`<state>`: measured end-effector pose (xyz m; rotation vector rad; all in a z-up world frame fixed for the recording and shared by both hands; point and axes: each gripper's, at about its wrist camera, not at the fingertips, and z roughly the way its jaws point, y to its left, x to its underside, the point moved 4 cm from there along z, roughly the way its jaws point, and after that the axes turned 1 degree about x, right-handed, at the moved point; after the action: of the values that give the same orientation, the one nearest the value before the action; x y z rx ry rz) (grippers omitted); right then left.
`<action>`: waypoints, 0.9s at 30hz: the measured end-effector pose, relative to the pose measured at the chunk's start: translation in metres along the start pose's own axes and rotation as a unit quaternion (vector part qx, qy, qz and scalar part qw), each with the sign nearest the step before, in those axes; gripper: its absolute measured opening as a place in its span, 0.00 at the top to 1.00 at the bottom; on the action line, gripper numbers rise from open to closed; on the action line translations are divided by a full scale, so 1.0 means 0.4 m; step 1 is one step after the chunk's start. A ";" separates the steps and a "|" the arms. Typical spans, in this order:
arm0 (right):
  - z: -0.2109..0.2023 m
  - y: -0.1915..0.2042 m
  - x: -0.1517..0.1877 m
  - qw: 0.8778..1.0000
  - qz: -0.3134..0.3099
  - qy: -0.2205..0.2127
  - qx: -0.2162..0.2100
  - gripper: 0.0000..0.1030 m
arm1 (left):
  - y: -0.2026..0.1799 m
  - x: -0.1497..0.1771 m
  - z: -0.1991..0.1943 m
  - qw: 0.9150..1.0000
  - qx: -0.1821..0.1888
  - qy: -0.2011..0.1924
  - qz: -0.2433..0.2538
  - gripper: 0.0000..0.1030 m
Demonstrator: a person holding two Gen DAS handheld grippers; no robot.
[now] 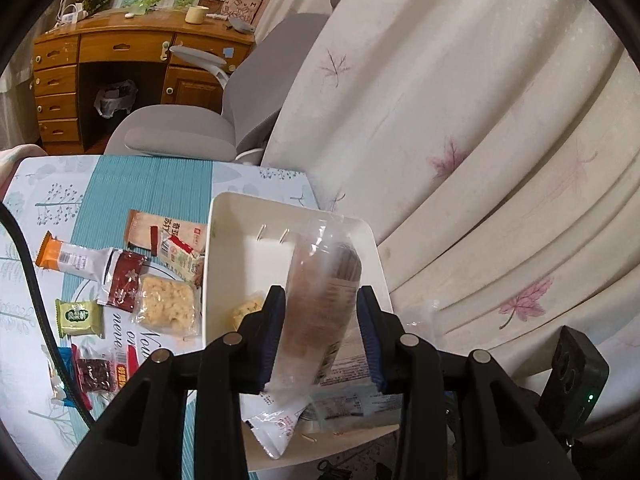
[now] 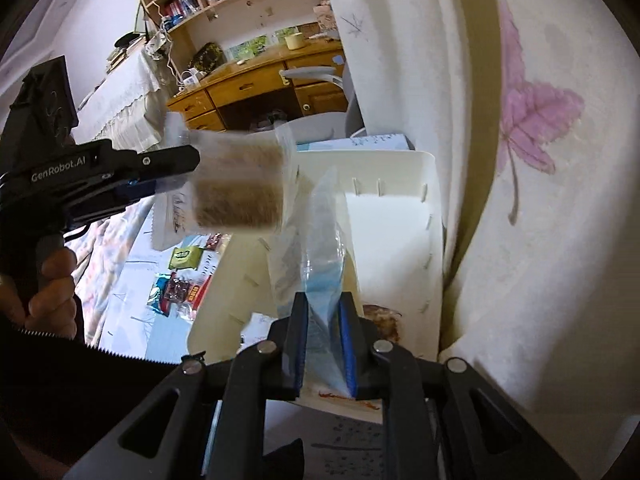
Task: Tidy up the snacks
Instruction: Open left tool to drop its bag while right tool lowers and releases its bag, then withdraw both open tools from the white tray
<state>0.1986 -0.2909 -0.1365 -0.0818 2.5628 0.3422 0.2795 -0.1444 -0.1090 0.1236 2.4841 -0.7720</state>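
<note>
My left gripper is shut on a clear-wrapped brown snack roll and holds it upright over the white bin. The right wrist view shows the same roll, blurred, left of the bin. In my right gripper, a thin clear-and-blue packet stands up above the bin's near end, with both pads against it. Lying in the bin are a yellow snack, white packets and a brown snack.
Several snack packs lie on the table left of the bin: orange-white, dark red, yellow puffed, green. Cream fabric with pink leaves hangs close on the right. A grey chair and wooden desk stand behind.
</note>
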 end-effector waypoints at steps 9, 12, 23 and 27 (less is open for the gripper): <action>0.003 -0.018 0.012 1.000 0.008 0.005 -0.008 0.47 | -0.014 0.026 -0.012 0.999 -0.038 0.008 0.007 0.38; 0.009 -0.014 0.016 1.000 0.017 0.008 -0.009 0.37 | 0.010 0.046 -0.029 0.998 -0.060 0.015 -0.001 0.37; 0.011 0.010 0.029 0.998 0.064 0.003 0.005 0.20 | 0.150 0.138 -0.134 0.990 -0.134 0.037 -0.033 0.31; -0.002 0.023 0.038 0.996 0.082 -0.009 0.035 0.17 | 0.202 0.173 -0.180 0.988 -0.143 0.055 -0.026 0.31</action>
<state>0.1841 -0.2821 -0.1418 0.1566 2.5670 0.3134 0.2061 -0.0423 -0.1352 -0.0018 2.6823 -0.4322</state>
